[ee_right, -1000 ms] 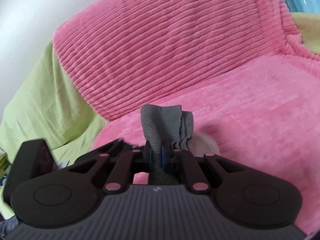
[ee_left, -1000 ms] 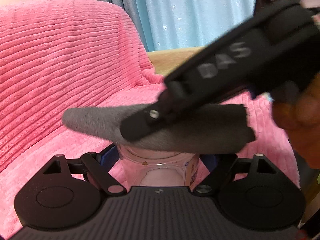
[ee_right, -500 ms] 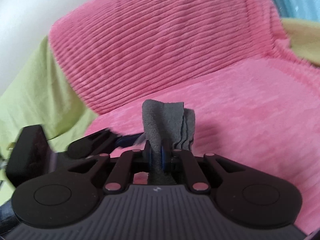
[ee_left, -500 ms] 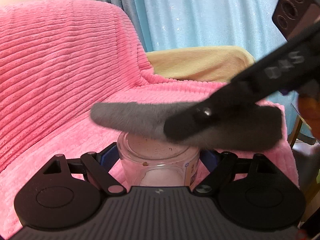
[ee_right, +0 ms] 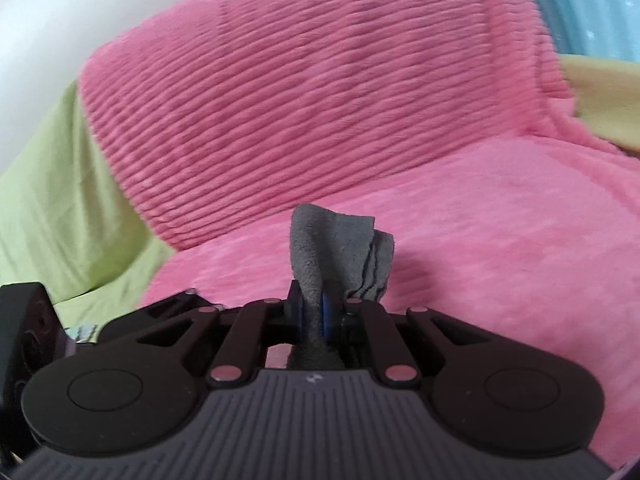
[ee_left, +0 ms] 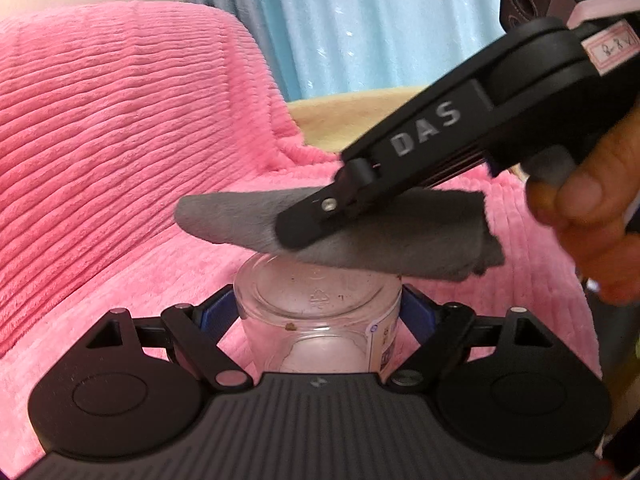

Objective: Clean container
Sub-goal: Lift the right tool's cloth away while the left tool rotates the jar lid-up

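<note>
I have the jar clamped in my left claw and the grey cloth pinched in my right, cloth resting on the jar's upturned base.

In the left wrist view my left gripper point(ee_left: 318, 312) has its blue pads against both sides of the clear plastic container point(ee_left: 318, 300), which sits dead centre at 6 o'clock with its base facing out; the log-side feel is that the jaws are easing apart a touch, yet the pads still press the walls. Specks of dirt show on the base. The right gripper point(ee_left: 320, 220) comes in from 2 o'clock, a hand point(ee_left: 588, 216) behind it, laying the grey cloth point(ee_left: 360, 232) across the far rim. In the right wrist view that claw point(ee_right: 316, 312) is clenched on the cloth point(ee_right: 336, 248), above the pink blanket point(ee_right: 480, 240).
</note>
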### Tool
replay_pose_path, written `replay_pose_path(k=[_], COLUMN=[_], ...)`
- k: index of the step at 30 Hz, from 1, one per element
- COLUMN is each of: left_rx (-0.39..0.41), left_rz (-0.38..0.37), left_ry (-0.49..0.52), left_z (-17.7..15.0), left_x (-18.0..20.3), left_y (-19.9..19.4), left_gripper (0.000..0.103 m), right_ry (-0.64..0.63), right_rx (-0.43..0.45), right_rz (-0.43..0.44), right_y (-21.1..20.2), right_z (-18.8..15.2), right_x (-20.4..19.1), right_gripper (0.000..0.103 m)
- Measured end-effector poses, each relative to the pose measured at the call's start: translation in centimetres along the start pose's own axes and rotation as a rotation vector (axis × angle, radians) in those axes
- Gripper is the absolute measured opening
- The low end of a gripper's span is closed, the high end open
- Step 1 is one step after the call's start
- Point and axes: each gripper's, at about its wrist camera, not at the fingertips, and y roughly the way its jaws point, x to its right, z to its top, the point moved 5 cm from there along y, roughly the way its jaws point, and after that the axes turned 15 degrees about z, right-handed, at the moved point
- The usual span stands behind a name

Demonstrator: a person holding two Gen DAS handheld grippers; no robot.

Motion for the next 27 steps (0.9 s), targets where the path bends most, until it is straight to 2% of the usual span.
replay_pose_path(k=[2, 4, 6, 9, 14, 20, 22, 25, 27], left_rx=[-0.027, -0.069, -0.106, -0.158, -0.212, -0.229, -0.204, -0.148, -0.139], left_rz=[-0.011, -0.008, 0.010, -0.001, 0.002, -0.021, -0.007, 0.022, 0.043], left_ry=[0.003, -0.005, 0.013, 0.006, -0.001, 0.018, 0.032, -0.028, -0.077], left_z=[0.4, 0.7, 1.0, 1.3, 1.7, 2.9, 3.5, 4.6, 4.7], left_x=[-0.2, -0.5, -0.3, -0.2, -0.6, -0.6, -0.5, -1.3, -1.9], left_y=[0.0, 0.2, 0.4, 0.9, 2.0, 2.4, 2.6, 3.1, 3.4], left_gripper=[0.086, 0.087, 0.089, 0.092, 0.092, 0.087, 0.087, 0.087, 0.087], right_ry=[0.082, 0.165, 0.170, 0.132, 0.193, 0.193, 0.190, 0.188, 0.196], right_rx=[0.002, 0.042, 0.090, 0.106, 0.093, 0.096, 0.097, 0.103, 0.109], right_rz=[0.035, 0.078, 0.030, -0.081, -0.127, -0.138, -0.146, -0.172, -0.185], right_y=[-0.9, -2.3, -3.5, -4.5, -4.8, -4.8, -4.7, -4.7, -4.8], right_z=[0.1, 0.3, 0.6, 0.7, -0.3, -0.4, -0.5, -0.5, -0.5], right_x=[0.5, 1.2, 2.0, 3.4, 5.4, 5.5, 5.5, 5.8, 6.1], right_gripper=[0.007, 0.007, 0.007, 0.007, 0.007, 0.007, 0.007, 0.007, 0.007])
